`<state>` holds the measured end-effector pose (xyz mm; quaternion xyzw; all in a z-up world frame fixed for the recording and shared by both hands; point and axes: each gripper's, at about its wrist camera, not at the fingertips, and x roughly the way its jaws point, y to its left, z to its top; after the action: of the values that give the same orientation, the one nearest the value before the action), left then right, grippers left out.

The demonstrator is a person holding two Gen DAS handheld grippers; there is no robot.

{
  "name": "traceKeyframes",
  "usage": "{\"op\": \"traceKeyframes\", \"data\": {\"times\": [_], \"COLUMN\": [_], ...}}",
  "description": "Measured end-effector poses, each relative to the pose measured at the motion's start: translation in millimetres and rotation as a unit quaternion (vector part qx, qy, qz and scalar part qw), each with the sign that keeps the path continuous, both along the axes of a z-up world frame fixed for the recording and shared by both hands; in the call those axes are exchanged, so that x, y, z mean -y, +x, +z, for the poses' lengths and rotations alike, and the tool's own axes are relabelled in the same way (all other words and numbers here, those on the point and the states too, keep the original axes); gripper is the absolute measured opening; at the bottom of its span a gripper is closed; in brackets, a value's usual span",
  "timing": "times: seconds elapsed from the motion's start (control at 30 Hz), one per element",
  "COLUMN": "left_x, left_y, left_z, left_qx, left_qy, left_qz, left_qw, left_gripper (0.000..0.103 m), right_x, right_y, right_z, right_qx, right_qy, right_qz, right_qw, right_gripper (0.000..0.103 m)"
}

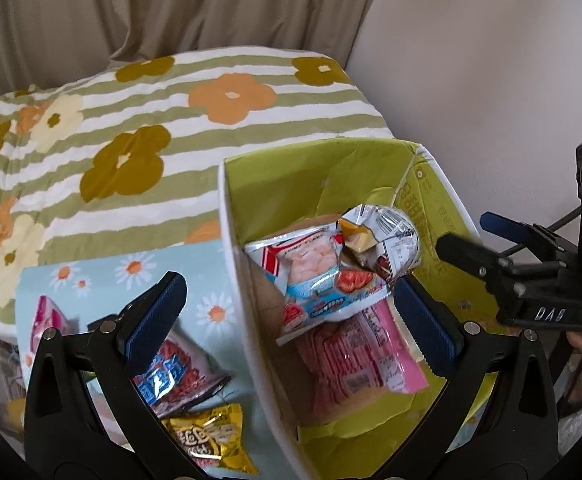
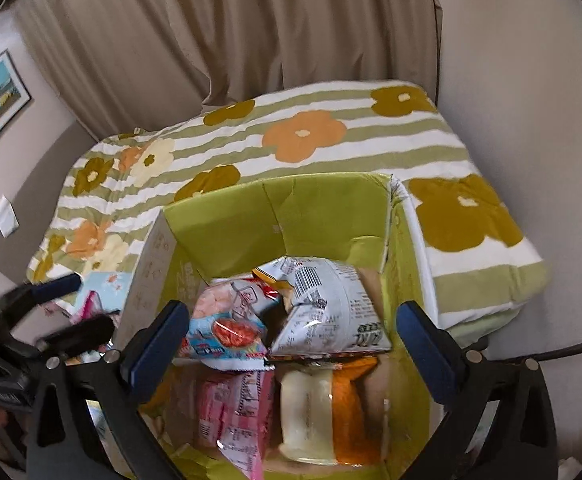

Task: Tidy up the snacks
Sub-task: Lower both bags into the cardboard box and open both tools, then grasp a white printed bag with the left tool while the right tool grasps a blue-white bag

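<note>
A green cardboard box [image 1: 291, 168] [image 2: 323, 208] holds several snack packs: a blue-and-white shrimp pack [image 1: 319, 276] [image 2: 227, 320], a crumpled silver bag [image 1: 383, 236] [image 2: 327, 304], a pink wafer pack [image 1: 355, 356] [image 2: 235, 404] and a cream-and-orange pack [image 2: 323, 412]. My left gripper [image 1: 287, 312] is open and empty, straddling the box's left wall. My right gripper [image 2: 287, 344] [image 1: 467, 240] is open and empty above the box. Outside the box lie a red-and-blue pack [image 1: 179, 376], a gold pack [image 1: 211, 440] and a pink pack [image 1: 47, 320].
The box stands on a light blue daisy cloth [image 1: 139, 272] over a green-striped flowered quilt [image 1: 139, 120] [image 2: 331, 132]. A beige curtain [image 2: 231, 32] hangs behind. A white wall [image 1: 491, 80] is at the right.
</note>
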<state>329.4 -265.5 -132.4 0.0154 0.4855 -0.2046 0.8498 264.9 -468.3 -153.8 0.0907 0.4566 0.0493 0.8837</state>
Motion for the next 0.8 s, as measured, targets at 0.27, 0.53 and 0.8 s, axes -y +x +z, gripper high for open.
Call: {"op": "traceKeyframes", "data": {"times": [0.27,0.53,0.8], "left_x": [-9.3,-24.8,-66.6], "left_y": [-27.1,-59.9,-98.8], "left_z": [25.6,53.3,78.0], "left_qx": [0.030,0.060,0.086], "left_qy": [-0.003,0.012,0.007], "left_qz": [0.013,0.038,0.051], "left_qw": [0.9995,0.9974,0.9950], "left_gripper": [0.103,0.103,0.103], "right_x": [7.2,-1.3,-33.7], "right_y": [-29.1,-59.1,-92.8], "right_z": [24.4,54.5,79.7], "right_qx": [0.012,0.051,0.096], "right_qy": [-0.014,-0.047,-0.059], "right_qz": [0.011,0.030,0.028], "right_qw": [1.000,0.997,0.993], "right_gripper": [0.103,0.103,0.103]}}
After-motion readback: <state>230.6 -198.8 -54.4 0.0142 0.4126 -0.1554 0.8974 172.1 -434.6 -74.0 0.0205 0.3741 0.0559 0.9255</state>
